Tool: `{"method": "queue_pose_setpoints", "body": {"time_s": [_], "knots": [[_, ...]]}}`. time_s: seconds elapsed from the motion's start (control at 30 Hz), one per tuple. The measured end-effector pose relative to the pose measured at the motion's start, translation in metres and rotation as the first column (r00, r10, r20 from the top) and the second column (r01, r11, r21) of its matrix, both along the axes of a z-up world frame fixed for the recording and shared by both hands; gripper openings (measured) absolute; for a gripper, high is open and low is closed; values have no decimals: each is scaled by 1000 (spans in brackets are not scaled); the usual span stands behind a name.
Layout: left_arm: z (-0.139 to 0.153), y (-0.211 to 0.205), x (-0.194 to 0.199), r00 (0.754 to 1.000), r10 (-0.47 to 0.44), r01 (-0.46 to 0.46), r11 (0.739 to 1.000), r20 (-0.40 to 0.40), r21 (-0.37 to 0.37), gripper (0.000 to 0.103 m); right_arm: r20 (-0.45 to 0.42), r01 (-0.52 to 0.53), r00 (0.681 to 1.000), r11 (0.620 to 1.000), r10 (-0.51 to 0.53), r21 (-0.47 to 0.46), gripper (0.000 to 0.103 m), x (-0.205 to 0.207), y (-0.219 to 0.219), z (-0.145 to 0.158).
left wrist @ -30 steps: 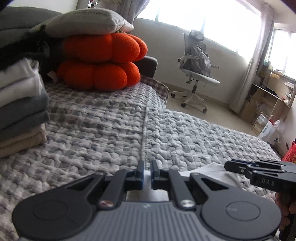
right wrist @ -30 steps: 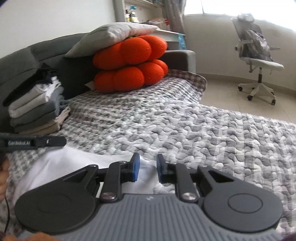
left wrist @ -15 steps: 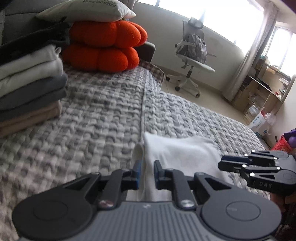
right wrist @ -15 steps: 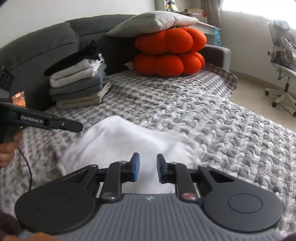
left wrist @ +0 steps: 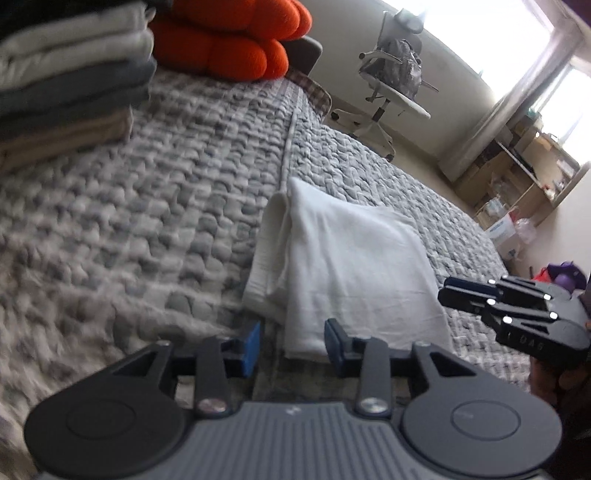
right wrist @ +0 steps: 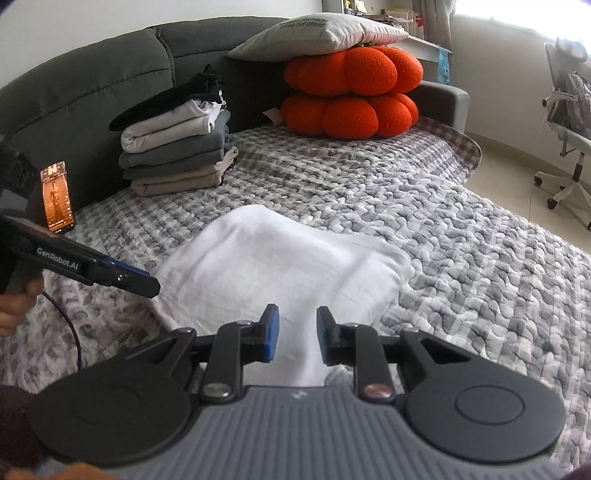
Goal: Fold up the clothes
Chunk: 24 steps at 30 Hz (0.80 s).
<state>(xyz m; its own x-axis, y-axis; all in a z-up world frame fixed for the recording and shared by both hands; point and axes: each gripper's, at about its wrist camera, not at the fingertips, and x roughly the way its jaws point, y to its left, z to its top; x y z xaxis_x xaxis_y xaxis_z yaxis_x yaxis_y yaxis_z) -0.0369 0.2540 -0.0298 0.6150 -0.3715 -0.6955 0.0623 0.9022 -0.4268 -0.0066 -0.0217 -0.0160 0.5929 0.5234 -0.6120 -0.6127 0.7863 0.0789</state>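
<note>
A white garment (left wrist: 351,266) lies folded into a rough square on the grey quilted bedspread (left wrist: 166,229), with a narrower layer sticking out along its left side. My left gripper (left wrist: 291,347) hovers open just short of the garment's near edge and holds nothing. My right gripper (right wrist: 297,332) stands over the near end of the same garment (right wrist: 280,266), with a clear gap between its blue pads (right wrist: 269,334) and flat cloth showing below. Each gripper appears in the other's view: the right gripper (left wrist: 448,291) by the garment's right corner, the left gripper (right wrist: 153,286) at its left edge.
A stack of folded clothes (right wrist: 177,147) sits at the back by the grey sofa back (right wrist: 92,85). Two orange cushions (right wrist: 351,92) carry a pale pillow (right wrist: 317,35). A lit phone (right wrist: 57,195) leans at the left. An office chair (left wrist: 395,74) stands on the floor beyond the bed.
The left gripper's fingers have spread apart. Both grippers have risen and drawn back, so the whole folded white garment now shows lying on the bedspread.
</note>
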Motion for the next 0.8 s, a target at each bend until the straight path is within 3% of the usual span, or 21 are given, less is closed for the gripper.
{"method": "queue_pose_setpoints", "body": {"time_s": [0.03, 0.1, 0.13, 0.37, 0.67, 0.8], "knots": [[-2, 1, 1, 1000, 2, -2, 1000, -7, -17, 30, -2, 1, 1000, 1000, -1, -1, 25, 0, 0, 0], [0, 1, -1, 1000, 8, -8, 1000, 8, -26, 9, -6, 2, 1000, 1000, -2, -3, 25, -1, 0, -1], [1, 2, -2, 1000, 11, -11, 999, 16, -30, 5, -8, 3, 1000, 1000, -3, -4, 25, -2, 0, -1], [13, 5, -11, 996, 29, -25, 998, 86, -58, 4, -16, -14, 1000, 1000, 14, -11, 26, -6, 3, -2], [5, 15, -14, 992, 76, -75, 997, 97, -13, 4, -38, -75, 997, 997, 74, -24, 26, -10, 10, -5], [-9, 15, -9, 996, 76, -77, 997, 57, 15, 4, -67, -103, 993, 993, 99, -55, 28, -10, 15, -11]]}}
